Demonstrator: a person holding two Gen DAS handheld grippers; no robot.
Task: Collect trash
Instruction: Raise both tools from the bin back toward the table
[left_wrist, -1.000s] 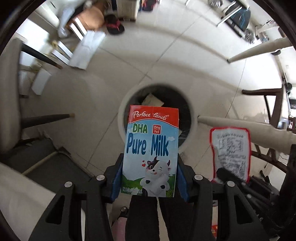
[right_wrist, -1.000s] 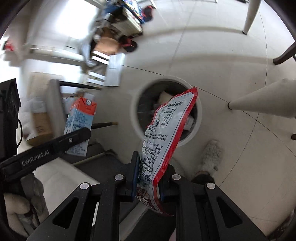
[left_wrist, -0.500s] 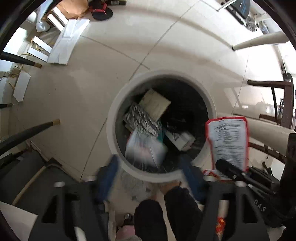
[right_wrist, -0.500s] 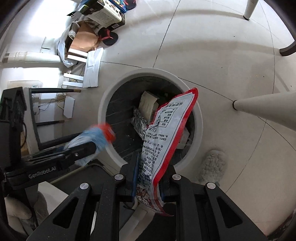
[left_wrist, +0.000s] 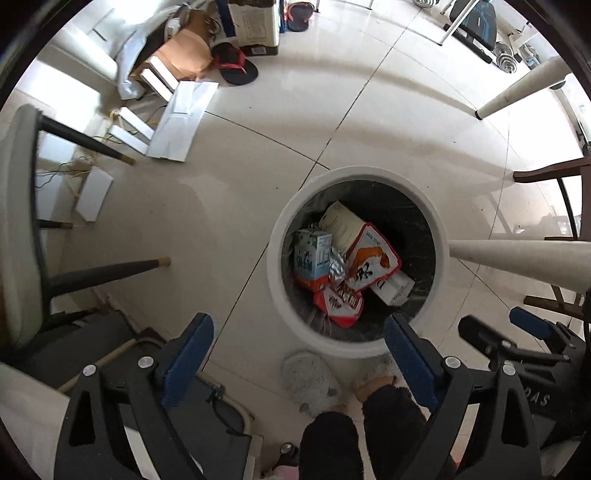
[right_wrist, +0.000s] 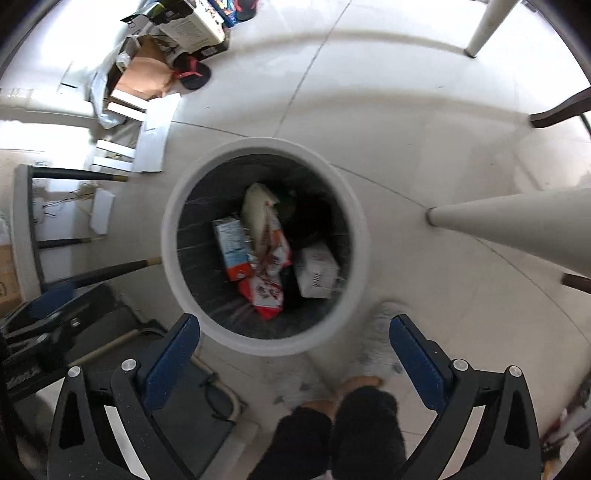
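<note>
Daylight floods both views, bright and soft, with glare blowing out the pale floor tiles toward the upper right and left edges. Shadows are faint; the inside of the trash bin is dim. The left wrist view is sharp. The right wrist view is smeared by motion blur, worst at its left edge. Fisheye curvature bends everything near the black corners

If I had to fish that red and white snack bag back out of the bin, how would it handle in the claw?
The snack bag would probably be floppy: it lies bent across the milk carton and other trash in the bin. It looks flat and empty, so likely very light. Its glossy film may slip, so pinching an edge seems safest.
</note>
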